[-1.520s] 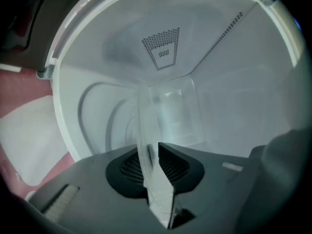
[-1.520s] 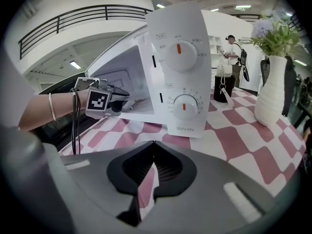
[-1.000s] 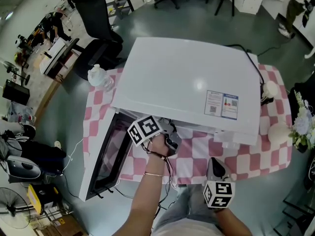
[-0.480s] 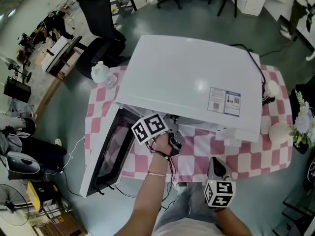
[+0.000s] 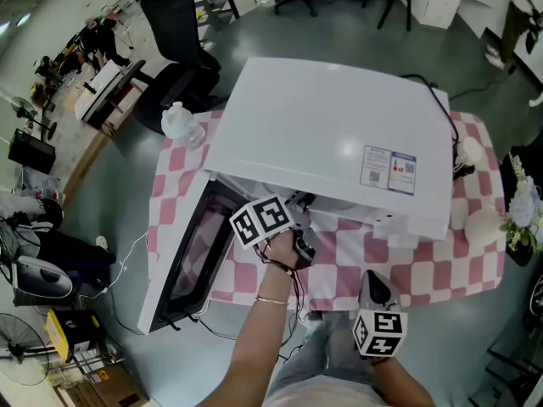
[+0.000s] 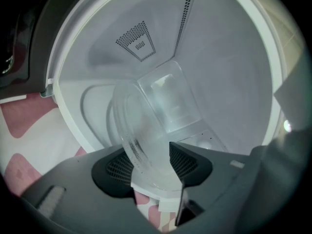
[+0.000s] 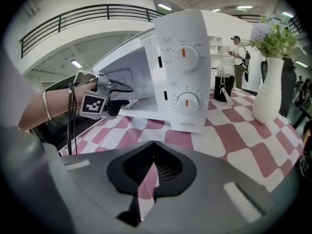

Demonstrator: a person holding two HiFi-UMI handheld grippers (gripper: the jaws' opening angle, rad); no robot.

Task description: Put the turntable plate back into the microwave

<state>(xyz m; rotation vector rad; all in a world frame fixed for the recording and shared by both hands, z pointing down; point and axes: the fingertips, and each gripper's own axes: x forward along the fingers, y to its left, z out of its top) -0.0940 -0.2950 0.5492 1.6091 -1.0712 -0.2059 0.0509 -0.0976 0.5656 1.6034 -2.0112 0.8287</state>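
The fingers of your left gripper are opening. The clear turntable plate stands tilted on its edge between them, and it's hard to see if the pads touch it. The plate leans into the mouth of the white microwave. Your right gripper has its fingers shut tight on nothing, by the checked counter.

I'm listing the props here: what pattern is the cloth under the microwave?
The tablecloth has pink-and-white checks, which show best in the head view.
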